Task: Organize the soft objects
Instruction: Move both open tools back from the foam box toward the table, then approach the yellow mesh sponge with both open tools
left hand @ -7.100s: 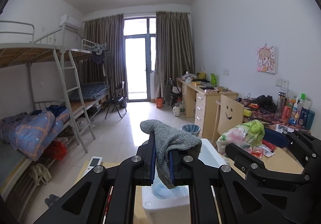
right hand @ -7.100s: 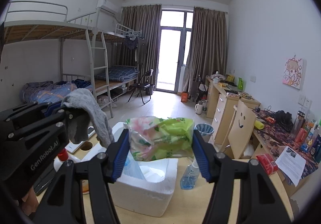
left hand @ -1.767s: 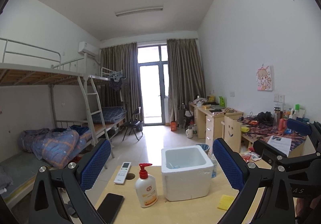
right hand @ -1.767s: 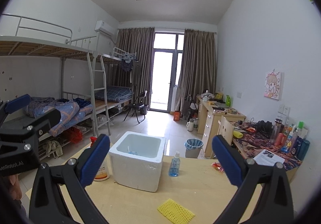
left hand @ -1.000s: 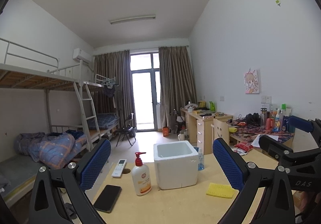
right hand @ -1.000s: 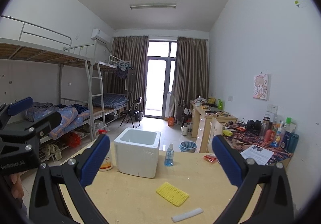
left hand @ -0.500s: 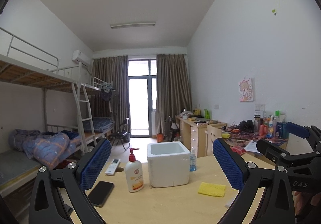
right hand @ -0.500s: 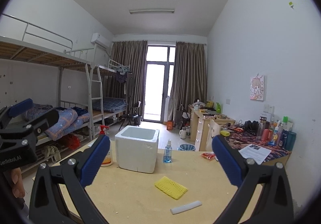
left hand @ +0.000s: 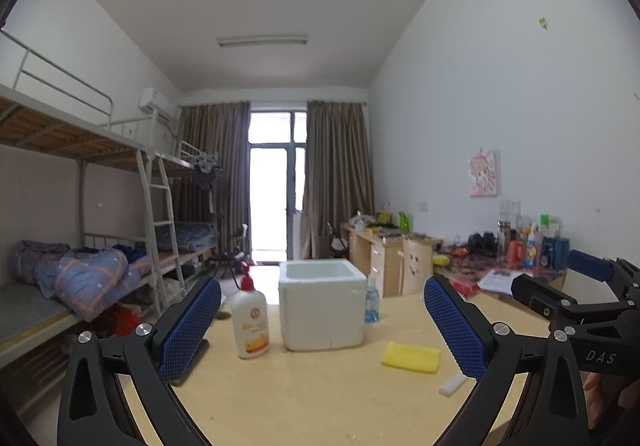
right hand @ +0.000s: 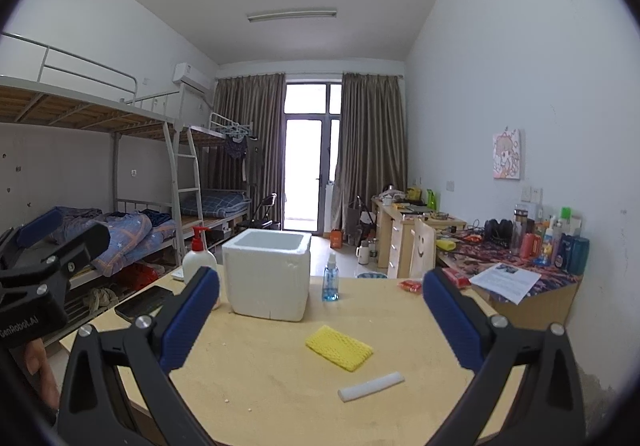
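One soft thing lies loose before us: a flat yellow mesh-textured sponge pad on the pale wooden worktop, well short of the open white foam box that stands upright farther back. The pad is a rectangle lying flat, its long axis running from near the box's side toward our right and closer to us, on a diagonal in the right wrist view. Just beside its near end rests a short white foam stick, apart from it.

We hold both tools raised and back from the worktop. The right gripper has its blue-padded jaws spread wide with nothing between them; the left gripper is likewise spread and empty.

To lift the pad well, we judge the right gripper should come down over its middle, turned so the jaws close across the short width, and pinch low, since a thin pad will sag or slip.

A white pump bottle and a small blue spray bottle flank the box.
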A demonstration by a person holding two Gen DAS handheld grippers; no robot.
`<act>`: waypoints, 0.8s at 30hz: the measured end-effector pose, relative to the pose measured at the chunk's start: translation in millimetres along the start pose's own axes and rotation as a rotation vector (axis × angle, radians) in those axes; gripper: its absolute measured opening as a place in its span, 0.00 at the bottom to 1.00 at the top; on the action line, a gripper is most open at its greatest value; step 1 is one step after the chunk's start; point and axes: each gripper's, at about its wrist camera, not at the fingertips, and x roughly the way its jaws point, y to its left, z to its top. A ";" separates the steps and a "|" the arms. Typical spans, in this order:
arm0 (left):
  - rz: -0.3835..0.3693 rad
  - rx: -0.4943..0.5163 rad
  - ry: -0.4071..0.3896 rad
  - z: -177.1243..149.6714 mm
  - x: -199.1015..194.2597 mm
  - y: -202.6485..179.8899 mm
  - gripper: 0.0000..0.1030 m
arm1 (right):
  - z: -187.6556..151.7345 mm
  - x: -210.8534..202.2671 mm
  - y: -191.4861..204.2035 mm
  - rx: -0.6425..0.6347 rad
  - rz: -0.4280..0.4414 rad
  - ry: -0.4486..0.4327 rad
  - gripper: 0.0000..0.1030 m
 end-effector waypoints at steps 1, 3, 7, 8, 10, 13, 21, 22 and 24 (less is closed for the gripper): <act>-0.011 0.007 0.005 -4.2 2.1 -2.7 0.99 | -3.5 0.6 -1.0 0.004 0.003 0.005 1.00; -0.017 0.010 0.005 -12.1 4.4 -6.6 0.99 | -10.4 2.2 -2.9 0.011 0.008 0.014 1.00; -0.045 -0.005 0.020 -25.9 10.0 -7.3 0.99 | -26.1 6.6 -8.6 0.018 -0.002 0.036 1.00; -0.048 -0.017 0.032 -30.4 12.8 -6.9 0.99 | -28.9 7.5 -10.5 0.022 -0.007 0.042 1.00; -0.050 -0.022 0.050 -37.0 17.9 -6.2 0.99 | -34.9 9.8 -13.7 0.030 -0.023 0.055 1.00; -0.056 -0.028 0.080 -48.0 28.3 -6.7 0.99 | -47.4 17.0 -19.1 0.041 -0.042 0.088 1.00; -0.094 -0.012 0.154 -71.0 51.9 -18.0 0.99 | -73.6 32.4 -21.9 0.050 -0.066 0.164 1.00; -0.098 -0.007 0.158 -72.4 54.4 -19.2 0.99 | -76.6 34.5 -21.0 0.042 -0.066 0.173 1.00; -0.113 0.000 0.172 -75.4 59.9 -21.3 0.99 | -81.1 37.9 -20.8 0.035 -0.064 0.186 1.00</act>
